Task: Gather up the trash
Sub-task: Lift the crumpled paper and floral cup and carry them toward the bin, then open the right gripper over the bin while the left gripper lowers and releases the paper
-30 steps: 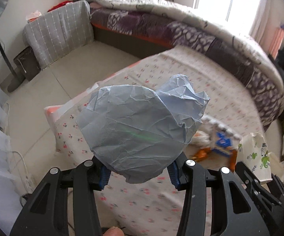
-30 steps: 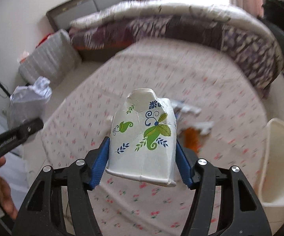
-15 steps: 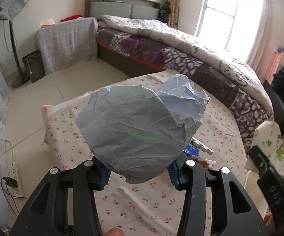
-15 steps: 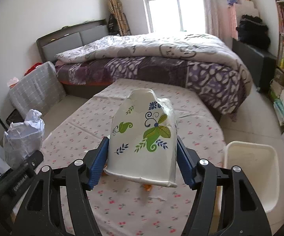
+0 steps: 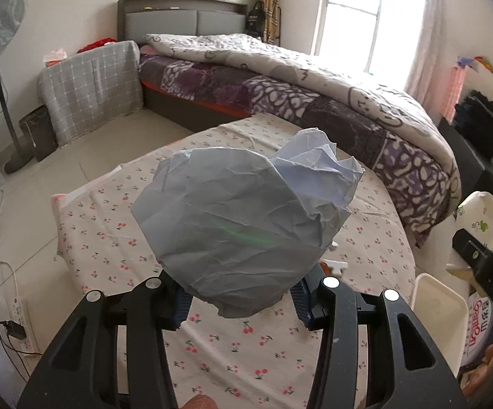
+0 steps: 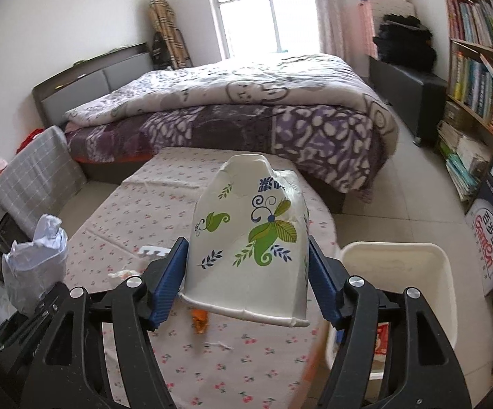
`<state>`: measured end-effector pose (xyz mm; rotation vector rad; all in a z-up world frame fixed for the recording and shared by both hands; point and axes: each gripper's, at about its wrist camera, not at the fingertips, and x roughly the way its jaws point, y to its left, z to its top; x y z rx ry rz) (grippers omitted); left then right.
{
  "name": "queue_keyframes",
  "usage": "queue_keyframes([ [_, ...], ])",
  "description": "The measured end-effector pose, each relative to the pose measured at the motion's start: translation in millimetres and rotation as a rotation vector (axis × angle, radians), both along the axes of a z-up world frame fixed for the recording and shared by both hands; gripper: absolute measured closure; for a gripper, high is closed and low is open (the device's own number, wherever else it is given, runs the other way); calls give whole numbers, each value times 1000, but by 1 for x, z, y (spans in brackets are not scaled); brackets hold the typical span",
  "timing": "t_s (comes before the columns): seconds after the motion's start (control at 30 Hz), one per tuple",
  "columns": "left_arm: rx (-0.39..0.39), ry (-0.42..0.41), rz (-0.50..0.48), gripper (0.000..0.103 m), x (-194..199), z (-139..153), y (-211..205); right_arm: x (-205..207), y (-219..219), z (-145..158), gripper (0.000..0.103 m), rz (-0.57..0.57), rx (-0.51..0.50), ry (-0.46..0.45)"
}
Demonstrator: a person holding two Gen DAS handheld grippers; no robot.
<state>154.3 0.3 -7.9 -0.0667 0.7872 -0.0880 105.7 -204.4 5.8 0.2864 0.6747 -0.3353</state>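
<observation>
Trash is in both grippers: the left gripper [image 5: 241,301] pinches a crumpled paper ball [image 5: 243,228] that fills the middle of its view, and the right gripper [image 6: 246,284] has a crushed paper cup [image 6: 250,245] with a leaf print between its blue pads [image 6: 169,281]. The right jaws are opening; the left pad looks to be touching the cup's side, while a small gap shows at the right pad, so the hold seems to be loosening.

A white bin [image 6: 396,255] sits at the lower right of the right view, just beside the floral table [image 6: 137,211], with some packaging already inside. The cup hangs centre frame, over the table edge and left of the bin, so a full release now would likely drop it on the cloth or the floor. Better, I judge, to bring the cup squarely over the bin's mouth before letting go, then bring the ball over the same spot.

More litter remains on the cloth: an orange scrap [image 6: 199,320] under the cup, a white toothed piece [image 6: 154,250] to its left, and small white bits nearby. The left gripper and its ball show at the left edge of the right view, well apart from the bin. Bed [image 6: 246,109] and bookshelf [image 6: 475,68] are in the background, clear of the path.
</observation>
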Motion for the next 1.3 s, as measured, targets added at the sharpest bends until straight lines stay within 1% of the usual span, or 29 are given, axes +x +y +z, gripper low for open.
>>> queue_keyframes([
  [0.37, 17, 5, -89, 56, -14, -6, -45, -18, -61, -5, 37, -127, 22, 55],
  [0.63, 34, 7, -165, 56, -27, -11, -85, -39, -111, -10, 35, -237, 80, 88],
  [0.77, 41, 12, -200, 56, -32, -15, -105, -55, -137, -9, 26, -305, 115, 85],
  [0.8, 41, 16, -210, 56, -33, -16, -110, -59, -144, -8, 18, -323, 121, 83],
  [0.87, 41, 24, -235, 56, -37, -18, -122, -66, -154, -7, 13, -364, 120, 81],
  [1.07, 40, 37, -322, 56, -51, -24, -158, -86, -186, -7, 11, -440, 139, 79],
  [1.3, 51, 60, -439, 56, -70, -35, -207, -102, -209, -6, 9, -491, 152, 64],
])
